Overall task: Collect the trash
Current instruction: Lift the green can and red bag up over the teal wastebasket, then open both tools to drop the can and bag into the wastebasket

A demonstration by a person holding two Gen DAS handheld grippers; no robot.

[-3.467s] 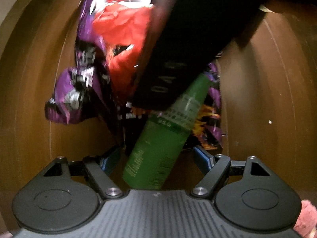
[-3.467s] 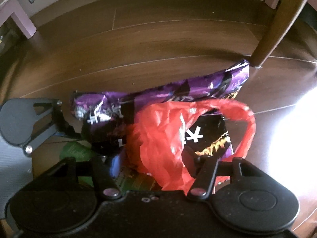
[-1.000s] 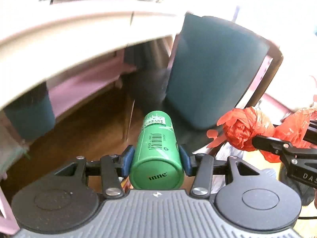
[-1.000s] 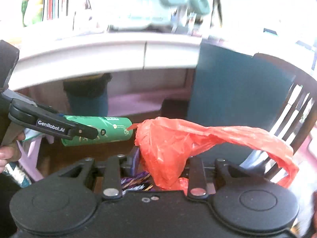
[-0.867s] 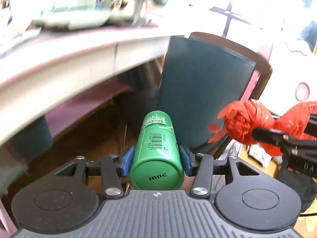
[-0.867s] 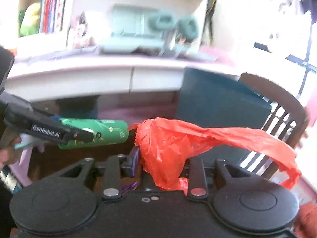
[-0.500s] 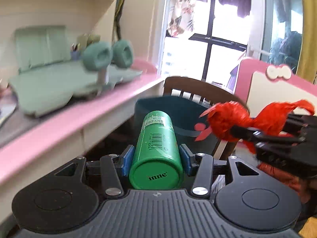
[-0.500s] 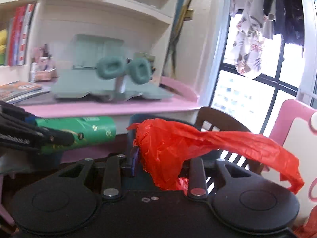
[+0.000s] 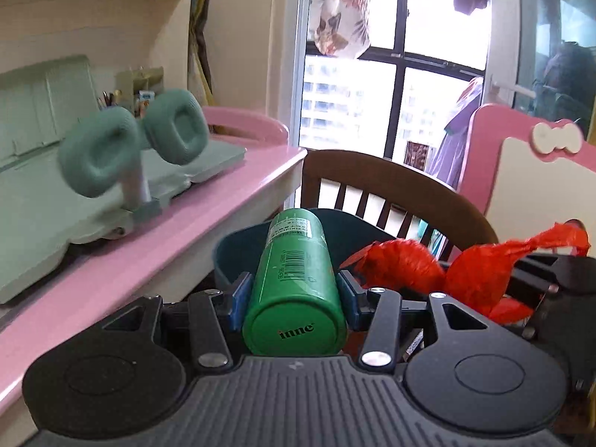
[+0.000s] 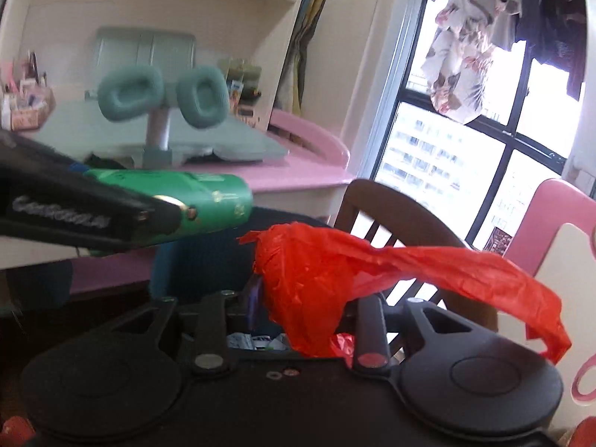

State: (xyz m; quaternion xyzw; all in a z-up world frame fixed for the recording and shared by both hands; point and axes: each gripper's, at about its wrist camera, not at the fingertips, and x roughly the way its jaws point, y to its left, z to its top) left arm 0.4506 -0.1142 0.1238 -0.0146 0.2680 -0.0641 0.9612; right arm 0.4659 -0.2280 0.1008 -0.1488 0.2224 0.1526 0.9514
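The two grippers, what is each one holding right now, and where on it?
The left gripper clamps the green bottle across its body near the base. The right gripper pinches the red plastic bag at its bunched end.

We see a pink desk carrying a pale green stand with green headphones, and perhaps a pen holder behind.
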